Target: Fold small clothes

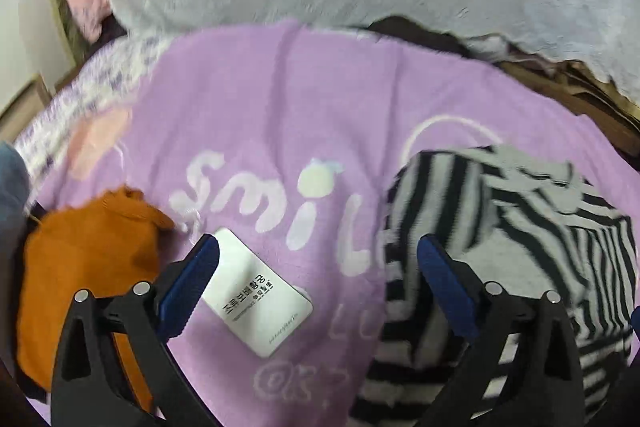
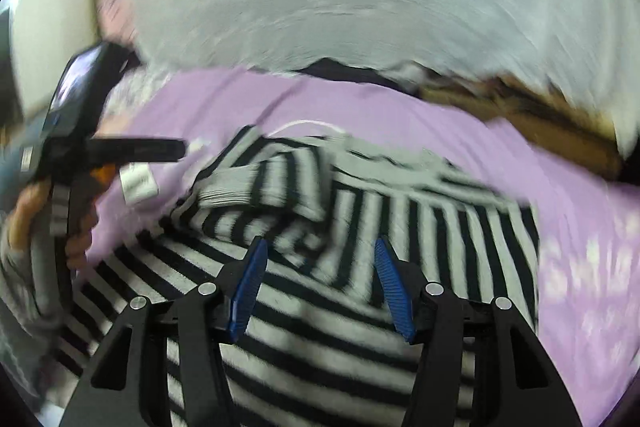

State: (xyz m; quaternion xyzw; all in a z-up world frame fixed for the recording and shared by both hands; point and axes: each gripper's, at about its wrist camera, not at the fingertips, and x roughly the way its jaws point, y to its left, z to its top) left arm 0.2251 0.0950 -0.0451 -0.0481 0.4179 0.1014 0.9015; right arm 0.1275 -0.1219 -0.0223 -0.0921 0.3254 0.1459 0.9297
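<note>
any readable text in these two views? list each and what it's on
"smil": big white letters on the purple blanket; the word runs on under the striped garment, rest hidden.
Smaller white marks lower on the blanket: too blurred to read.
White card on the blanket: dark Korean print and a fine line, too small to read.
Right wrist view: white blanket lettering at the right and the card are both blurred, unreadable.

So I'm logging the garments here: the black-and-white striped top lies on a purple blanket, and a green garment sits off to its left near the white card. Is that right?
Not quite. The garment near the white card is orange, not green, as the left wrist view shows. The rest holds: the black-and-white striped top lies on the purple blanket.
</note>
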